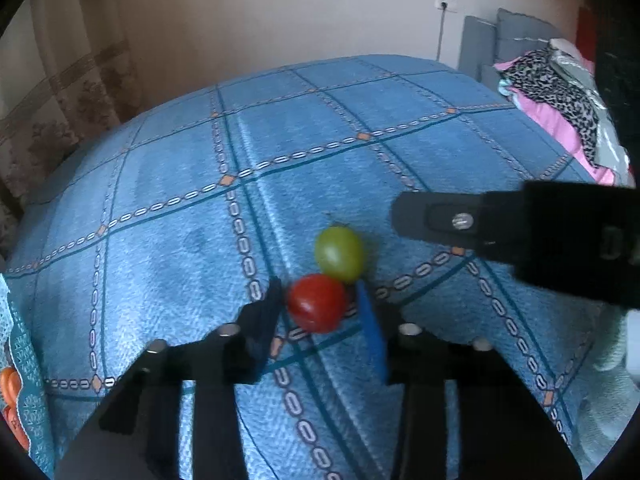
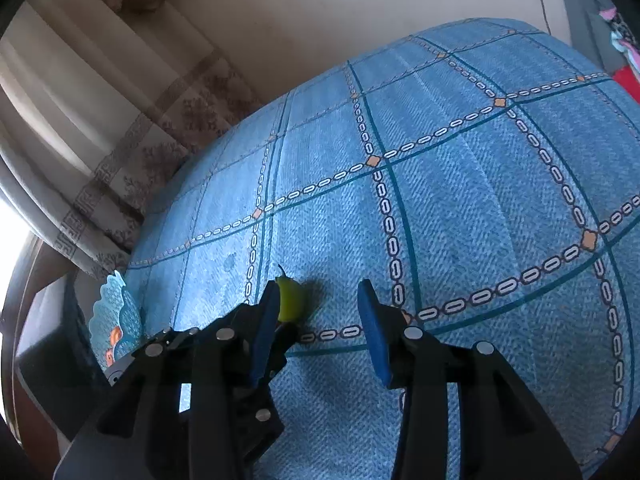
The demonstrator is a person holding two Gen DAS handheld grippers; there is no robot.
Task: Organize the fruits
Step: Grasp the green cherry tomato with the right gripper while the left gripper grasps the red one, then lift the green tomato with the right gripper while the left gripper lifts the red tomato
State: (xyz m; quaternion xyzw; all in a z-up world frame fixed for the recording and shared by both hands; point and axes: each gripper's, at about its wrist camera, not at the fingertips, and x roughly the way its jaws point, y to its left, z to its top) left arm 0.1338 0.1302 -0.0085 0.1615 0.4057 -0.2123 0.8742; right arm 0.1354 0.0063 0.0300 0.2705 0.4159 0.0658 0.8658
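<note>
Counting fruit | red [image 1: 317, 303]: 1 | green [image 1: 339, 254]: 1 | tongs [image 1: 320, 308]: 2

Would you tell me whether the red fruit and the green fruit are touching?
Touching: the left wrist view shows the red fruit overlapping the green fruit with no cloth visible between them.

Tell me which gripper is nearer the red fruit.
Left. The left gripper straddles the red fruit, fingers on either side. The right gripper is farther off, beside the green fruit.
</note>
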